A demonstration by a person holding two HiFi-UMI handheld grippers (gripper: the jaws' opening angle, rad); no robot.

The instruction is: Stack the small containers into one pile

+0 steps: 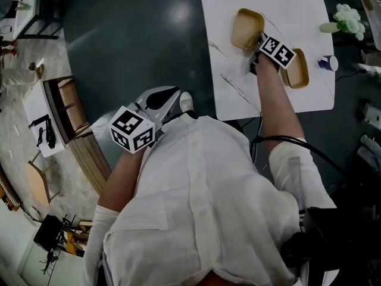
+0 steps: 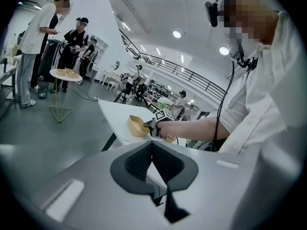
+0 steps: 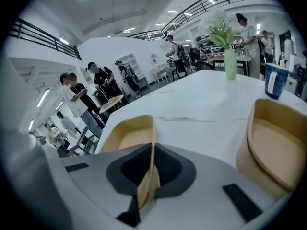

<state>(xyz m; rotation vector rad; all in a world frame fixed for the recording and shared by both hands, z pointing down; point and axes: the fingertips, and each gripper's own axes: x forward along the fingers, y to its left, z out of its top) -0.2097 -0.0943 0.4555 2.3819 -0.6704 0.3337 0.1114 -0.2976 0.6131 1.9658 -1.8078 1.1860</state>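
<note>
The tan container (image 3: 125, 138), judged light and stiff, is pinched by its thin side wall in the right claw (image 3: 152, 153), while the left claw (image 2: 153, 150) is held closed on nothing.

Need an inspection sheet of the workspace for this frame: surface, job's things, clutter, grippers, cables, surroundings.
Surface: white marble-look table, no spills seen.
Job's things: two tan containers, apart and not yet stacked: the gripped container and the free container.
Clutter: vase of flowers and blue cup along one table edge, clear of the containers.
Grippers: right gripper shut on the gripped container's wall. Left gripper off the table, jaws together, nothing between them.
Cables: black cable runs by the person's right arm.
Surroundings: wooden furniture on the floor beside the table; people standing at other tables.
</note>
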